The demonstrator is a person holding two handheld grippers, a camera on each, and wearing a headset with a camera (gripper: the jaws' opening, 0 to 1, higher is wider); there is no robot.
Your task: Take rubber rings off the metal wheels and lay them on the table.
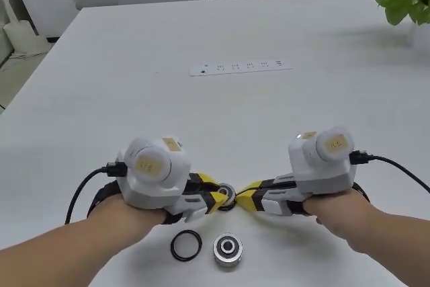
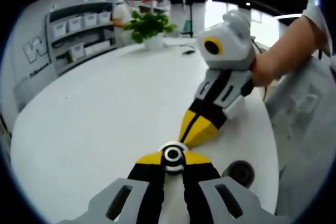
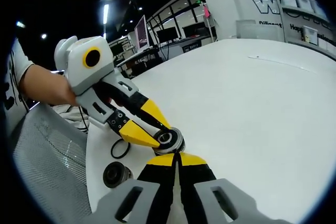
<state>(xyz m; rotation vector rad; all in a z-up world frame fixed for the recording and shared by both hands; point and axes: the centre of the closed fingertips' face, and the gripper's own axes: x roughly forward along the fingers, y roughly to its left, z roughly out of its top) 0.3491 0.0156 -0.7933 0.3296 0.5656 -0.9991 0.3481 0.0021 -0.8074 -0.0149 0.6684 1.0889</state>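
Metal wheel (image 1: 226, 195) sits clamped between the left gripper's (image 2: 172, 158) jaws near the table's (image 1: 269, 112) front edge; the right gripper (image 3: 178, 157), jaws pressed together, touches its rim (whether pinching anything, unclear). Beside them lie a rubber ring (image 1: 186, 244) and a bare wheel (image 1: 228, 249).

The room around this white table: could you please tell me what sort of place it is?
Probably an office or lab workroom: a large white table with a built-in power strip, wall shelves of white bins, a potted plant, and desks with monitors behind.
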